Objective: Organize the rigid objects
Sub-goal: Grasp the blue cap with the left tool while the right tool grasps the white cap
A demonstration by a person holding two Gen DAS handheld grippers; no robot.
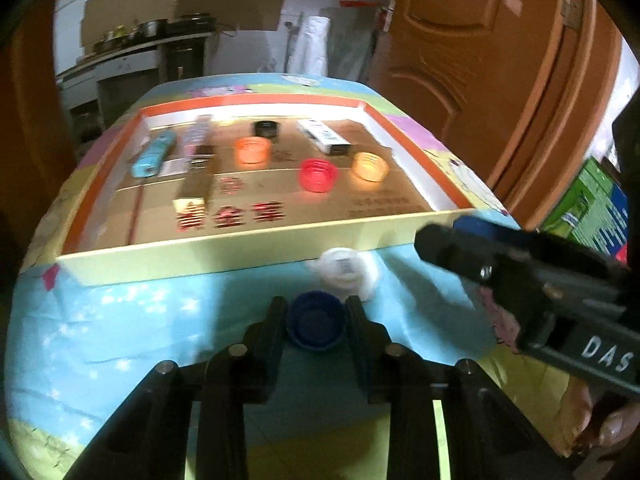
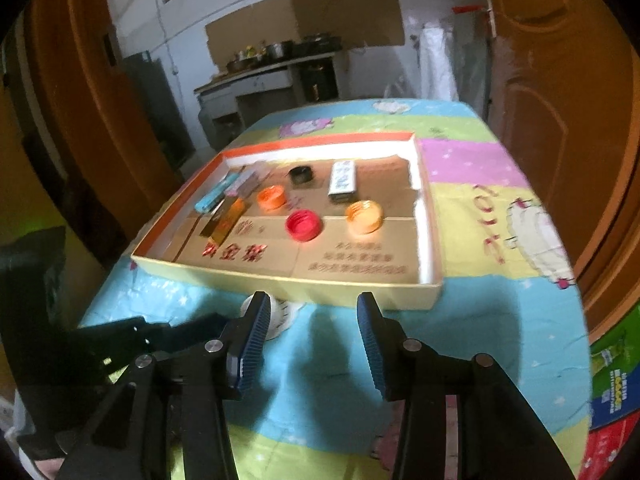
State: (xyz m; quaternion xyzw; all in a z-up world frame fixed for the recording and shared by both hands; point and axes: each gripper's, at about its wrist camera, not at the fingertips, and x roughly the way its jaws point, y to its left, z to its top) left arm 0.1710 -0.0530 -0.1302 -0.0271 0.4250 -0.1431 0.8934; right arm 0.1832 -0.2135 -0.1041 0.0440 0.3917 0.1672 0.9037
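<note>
A dark blue bottle cap [image 1: 315, 322] lies on the patterned tablecloth, and my left gripper [image 1: 316, 316] is shut on it, a finger against each side. A white cap [image 1: 344, 272] [image 2: 280, 316] rests just beyond, against the front wall of a shallow cardboard tray [image 1: 200, 256] [image 2: 320, 288]. My right gripper [image 2: 312, 320] [image 1: 436, 236] stands open over the cloth with nothing between its fingers; the white cap is half hidden behind its left finger [image 2: 256, 320]. In the tray lie a red cap [image 1: 318, 175] [image 2: 303, 225], two orange caps, a black cap and several small boxes.
The tray's long boxes and a light blue tube [image 1: 154, 156] fill its left side. Wooden doors [image 1: 500, 60] stand close on the right. A green carton [image 1: 588, 208] sits beside the table's right edge. A kitchen counter [image 2: 260, 72] is far behind.
</note>
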